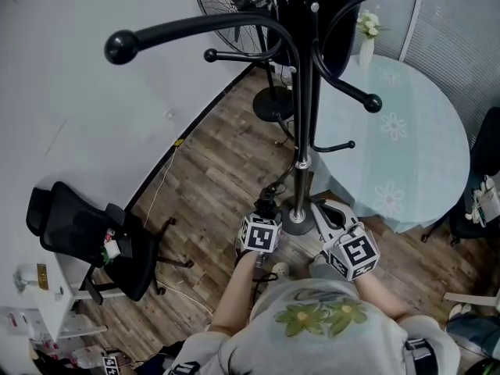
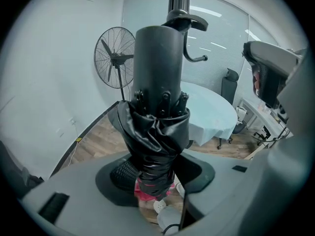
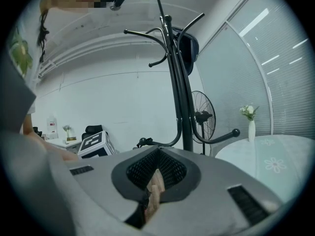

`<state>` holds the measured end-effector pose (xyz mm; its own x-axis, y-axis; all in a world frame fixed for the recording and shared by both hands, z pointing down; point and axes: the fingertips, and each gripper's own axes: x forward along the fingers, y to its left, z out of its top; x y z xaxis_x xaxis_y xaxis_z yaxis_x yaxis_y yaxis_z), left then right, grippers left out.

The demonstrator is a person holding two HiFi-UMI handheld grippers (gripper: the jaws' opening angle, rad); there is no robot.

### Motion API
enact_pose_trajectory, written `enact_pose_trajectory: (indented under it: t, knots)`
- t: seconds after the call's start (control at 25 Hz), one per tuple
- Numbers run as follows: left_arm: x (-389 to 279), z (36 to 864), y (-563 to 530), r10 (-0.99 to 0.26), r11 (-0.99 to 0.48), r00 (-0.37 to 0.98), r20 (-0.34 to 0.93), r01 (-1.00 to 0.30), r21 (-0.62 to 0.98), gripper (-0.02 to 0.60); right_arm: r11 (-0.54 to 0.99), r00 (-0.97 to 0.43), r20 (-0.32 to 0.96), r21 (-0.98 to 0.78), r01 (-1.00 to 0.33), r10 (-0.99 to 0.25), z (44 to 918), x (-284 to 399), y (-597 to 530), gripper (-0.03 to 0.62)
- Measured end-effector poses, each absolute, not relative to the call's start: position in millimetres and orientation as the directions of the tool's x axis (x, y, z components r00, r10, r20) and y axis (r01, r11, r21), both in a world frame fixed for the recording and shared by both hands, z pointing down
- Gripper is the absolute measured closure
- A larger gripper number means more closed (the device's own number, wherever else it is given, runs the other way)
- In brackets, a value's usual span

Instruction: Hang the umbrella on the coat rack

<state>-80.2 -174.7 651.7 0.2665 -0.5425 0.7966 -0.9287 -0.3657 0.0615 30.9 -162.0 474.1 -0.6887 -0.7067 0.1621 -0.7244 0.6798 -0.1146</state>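
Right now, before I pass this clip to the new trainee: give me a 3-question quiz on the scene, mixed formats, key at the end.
1. Which claw grips the folded black umbrella?
2. True or false: the umbrella hangs from a hook of the coat rack.
3. The vase of flowers stands on: A the floor, B the round table, C the office chair.

Key
1. The left claw; its jaws are closed on the umbrella.
2. False. The claw holds it low, near the rack's base, on no hook.
3. B.
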Motion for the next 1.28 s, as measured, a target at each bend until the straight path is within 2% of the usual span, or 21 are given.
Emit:
enact_pose_trajectory:
  t: [1.28]
  knots:
    - [-42,660,-205,-0.500,-0.418,0.363,0.786,-0.896,0.148,0.376,0.619,-0.624,0.190,-0.091,-0.780,-0.758,478,53,-165,0.589]
